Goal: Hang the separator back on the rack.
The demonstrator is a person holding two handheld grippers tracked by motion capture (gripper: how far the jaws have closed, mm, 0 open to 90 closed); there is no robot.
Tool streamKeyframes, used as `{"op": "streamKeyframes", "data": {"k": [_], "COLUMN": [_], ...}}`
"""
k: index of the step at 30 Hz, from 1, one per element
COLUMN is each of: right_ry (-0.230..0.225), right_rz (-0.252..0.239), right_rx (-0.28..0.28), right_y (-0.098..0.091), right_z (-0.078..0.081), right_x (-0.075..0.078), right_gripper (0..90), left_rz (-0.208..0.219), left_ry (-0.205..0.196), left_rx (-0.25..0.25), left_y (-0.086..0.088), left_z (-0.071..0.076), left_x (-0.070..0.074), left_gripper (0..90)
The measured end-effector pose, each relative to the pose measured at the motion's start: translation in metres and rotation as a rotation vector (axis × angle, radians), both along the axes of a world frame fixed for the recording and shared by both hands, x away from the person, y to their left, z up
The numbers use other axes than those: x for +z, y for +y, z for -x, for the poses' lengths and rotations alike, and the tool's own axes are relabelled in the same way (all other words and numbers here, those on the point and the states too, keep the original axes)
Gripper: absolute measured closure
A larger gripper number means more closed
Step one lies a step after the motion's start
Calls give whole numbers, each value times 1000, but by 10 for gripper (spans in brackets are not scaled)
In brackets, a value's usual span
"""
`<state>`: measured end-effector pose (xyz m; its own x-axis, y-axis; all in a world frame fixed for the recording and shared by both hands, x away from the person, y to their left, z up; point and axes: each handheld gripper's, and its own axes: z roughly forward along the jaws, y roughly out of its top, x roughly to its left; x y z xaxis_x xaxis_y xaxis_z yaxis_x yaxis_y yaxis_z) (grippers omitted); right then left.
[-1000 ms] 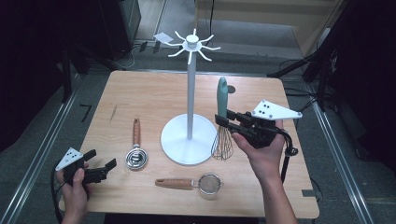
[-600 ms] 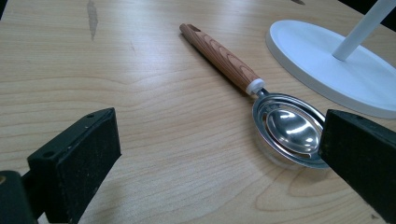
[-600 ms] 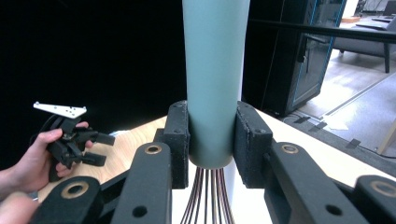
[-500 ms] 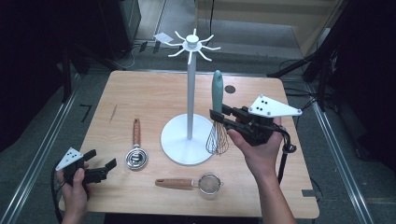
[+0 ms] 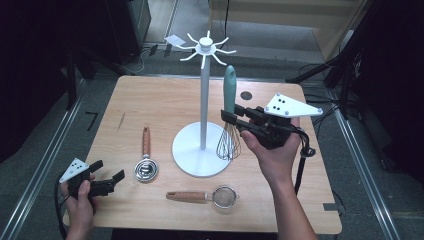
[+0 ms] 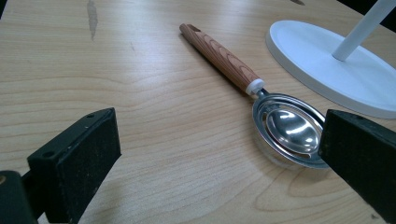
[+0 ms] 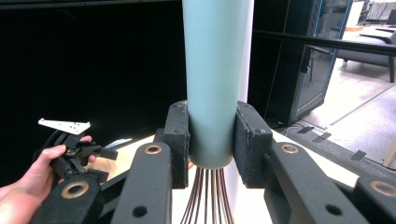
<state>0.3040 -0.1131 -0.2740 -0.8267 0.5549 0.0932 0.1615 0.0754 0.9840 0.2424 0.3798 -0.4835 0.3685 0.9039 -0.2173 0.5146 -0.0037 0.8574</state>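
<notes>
One wire whisk with a pale green handle (image 5: 229, 107) has risen off the tabletop (image 5: 150, 107) beside the white hook stand (image 5: 203, 95), clenched upright in the right gripper (image 5: 231, 117), apparently bound for a hook; the left gripper (image 5: 111, 181) hangs released.

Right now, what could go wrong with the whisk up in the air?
The right gripper pinches the whisk low on its smooth handle, just above the wires, so it might slip or tip. The whisk hangs close to the stand's pole, so a swing could knock the stand. The hooks on top are thin, so hanging it there could miss.
</notes>
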Motion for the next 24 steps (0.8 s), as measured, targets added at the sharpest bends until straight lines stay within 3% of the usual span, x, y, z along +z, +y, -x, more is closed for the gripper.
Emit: {"op": "streamKeyframes", "data": {"k": [24], "right_ry": [17], "right_rz": [3], "right_rx": [7], "right_y": [6], "right_z": [-13], "right_x": [6], "right_gripper": [711], "left_rz": [-1], "left_ry": [-1], "left_rx": [0], "left_y": [0], "left_z": [0], "left_x": [0], "left_gripper": [0]}}
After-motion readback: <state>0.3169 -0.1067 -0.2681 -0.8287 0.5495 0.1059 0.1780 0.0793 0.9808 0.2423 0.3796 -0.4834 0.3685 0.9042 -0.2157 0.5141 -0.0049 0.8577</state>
